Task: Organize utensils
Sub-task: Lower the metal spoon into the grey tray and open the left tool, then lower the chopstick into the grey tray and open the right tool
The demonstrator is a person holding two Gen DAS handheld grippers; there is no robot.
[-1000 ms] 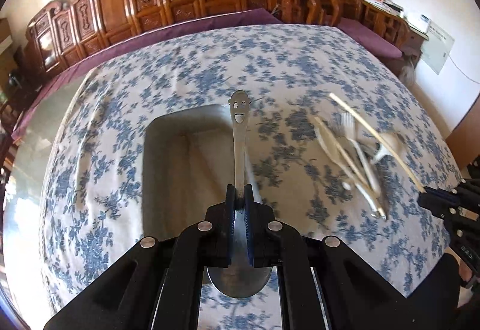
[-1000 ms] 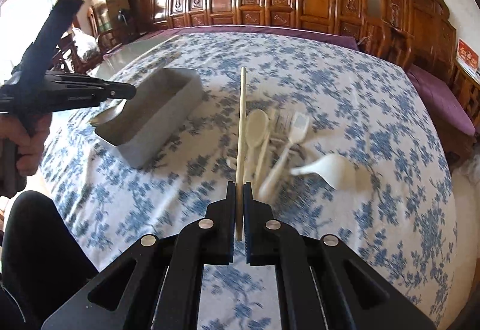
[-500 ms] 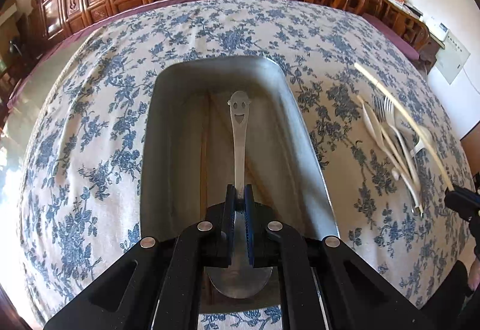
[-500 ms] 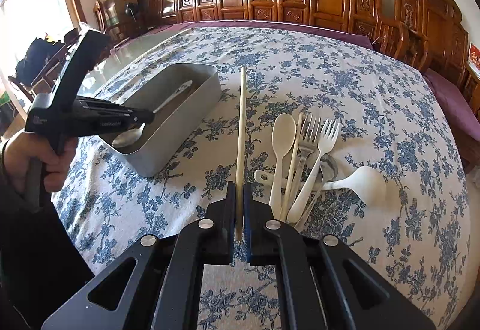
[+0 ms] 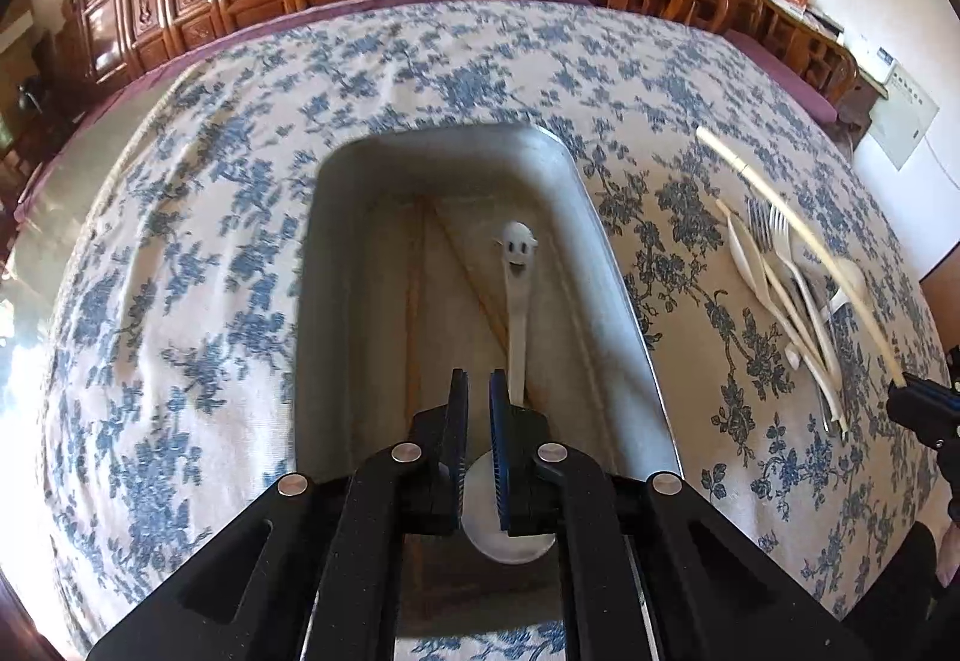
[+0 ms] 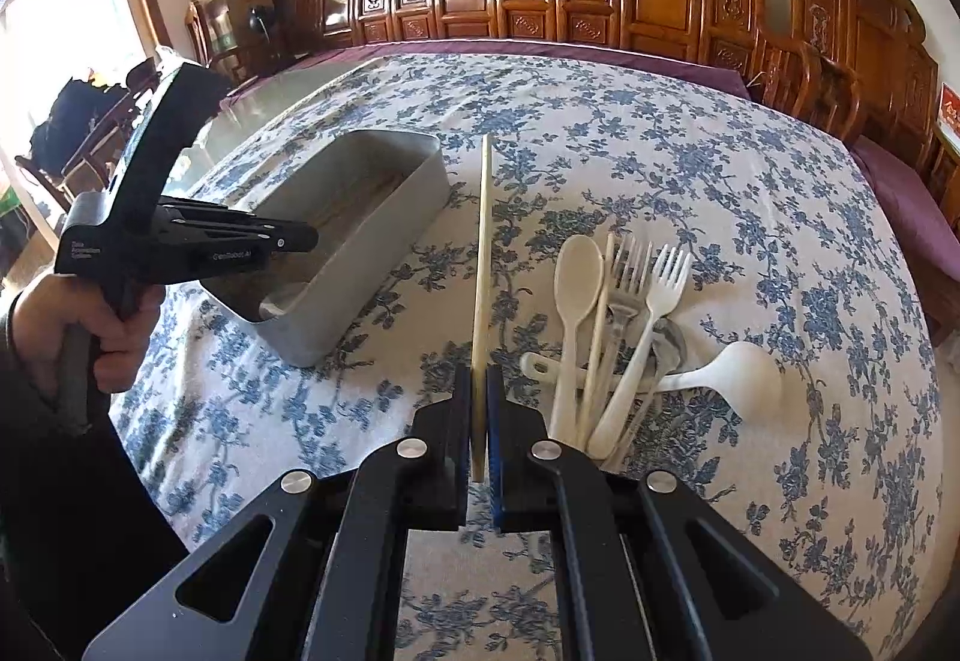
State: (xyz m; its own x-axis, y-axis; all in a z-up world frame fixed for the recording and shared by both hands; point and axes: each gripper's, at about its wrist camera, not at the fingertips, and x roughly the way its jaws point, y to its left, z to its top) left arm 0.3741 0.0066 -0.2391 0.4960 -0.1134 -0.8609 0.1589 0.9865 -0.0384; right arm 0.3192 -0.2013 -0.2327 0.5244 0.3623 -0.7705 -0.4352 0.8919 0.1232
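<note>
In the left wrist view, the left gripper is held pointing down into a grey metal tray that stands on the counter, which is covered by a blue-flowered cloth. Its fingers have just been opening and are seen slightly parted, with nothing pinched between their tips. A metal spoon with a smiling face on its handle end is seen lying in the tray, its handle just beside the right-hand finger and its bowl under the gripper. Two wooden chopsticks are also seen on the tray floor. In the right wrist view, the fingers of the right gripper are pressed on a pale chopstick, which is held pointing away over the counter, between the tray and a pile of cutlery. In that pile a white spoon, two forks and a white ladle are laid together. The left gripper is seen over the tray, gripped by a hand.
</note>
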